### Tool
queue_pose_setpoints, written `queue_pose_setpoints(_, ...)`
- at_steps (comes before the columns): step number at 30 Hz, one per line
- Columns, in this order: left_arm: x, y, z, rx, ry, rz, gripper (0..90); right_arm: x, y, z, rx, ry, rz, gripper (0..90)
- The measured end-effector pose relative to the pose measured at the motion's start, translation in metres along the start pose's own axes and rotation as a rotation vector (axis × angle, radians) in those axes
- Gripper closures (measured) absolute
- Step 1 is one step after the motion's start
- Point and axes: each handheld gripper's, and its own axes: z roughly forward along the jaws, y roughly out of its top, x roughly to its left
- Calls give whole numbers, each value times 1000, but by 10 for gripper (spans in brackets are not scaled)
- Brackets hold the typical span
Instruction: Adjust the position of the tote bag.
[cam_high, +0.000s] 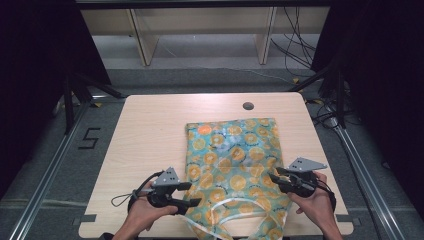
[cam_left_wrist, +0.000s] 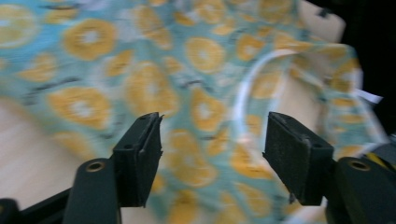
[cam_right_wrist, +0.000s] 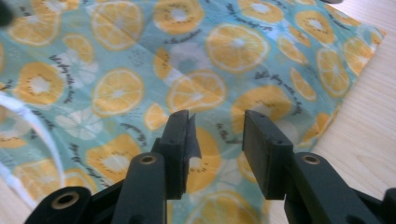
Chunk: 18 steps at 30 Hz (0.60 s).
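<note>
Orange-print bag (cam_high: 232, 165) — flat on the worktop (cam_high: 150, 130), handles at the near edge. Left gripper (cam_high: 192, 194) and right gripper (cam_high: 272, 176): jaws apart, holding nothing. Step: approach — next, pinching the bag's near corners.

A black "5" on the floor (cam_high: 89, 138); illegible script on the bag (cam_right_wrist: 233, 51).

One bag (cam_high: 234, 165) lies on one table (cam_high: 150, 140); two grippers, left (cam_high: 187, 194) and right (cam_high: 274, 178).
</note>
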Motion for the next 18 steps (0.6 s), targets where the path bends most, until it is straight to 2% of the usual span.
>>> queue_pose_setpoints(2, -10, 0, 2, 33, -26, 43, 316, 2, 1, 0, 3, 13, -12, 623)
queue_pose_setpoints(4, -16, -2, 4, 77, -43, 87, 272, 2, 0, 1, -3, 2, -12, 624)
queue_pose_setpoints(5, -22, -6, 5, 86, -54, 100, 265, 2, 0, 0, 12, 14, 6, 624)
queue_pose_setpoints(7, -26, -11, 5, 99, -82, 128, 249, -1, 0, -1, 0, 10, -1, 624)
queue_pose_setpoints(8, -27, -13, 5, 110, -84, 140, 245, -1, 0, -2, 3, 11, 14, 624)
queue_pose_setpoints(9, -29, -17, 4, 126, -78, 170, 230, -2, 0, -3, -1, 5, 19, 623)
queue_pose_setpoints(10, -30, -19, 5, 128, -81, 174, 218, -3, 0, -3, -3, 5, 10, 622)
queue_pose_setpoints(12, -31, -26, 6, 147, -75, 197, 206, -2, -1, -3, 4, 11, 21, 618)
queue_pose_setpoints(14, -29, -30, 9, 156, -60, 214, 204, -3, -1, -2, -5, 3, -1, 613)
queue_pose_setpoints(15, -28, -32, 12, 151, -37, 236, 220, 1, -1, -3, 26, 19, 44, 610)
queue_pose_setpoints(17, -24, -34, 18, 185, -5, 298, 277, -1, 0, 0, 3, 13, 9, 606)
queue_pose_setpoints(18, -22, -34, 20, 202, 12, 338, 317, 0, 0, 0, 7, 15, 12, 605)
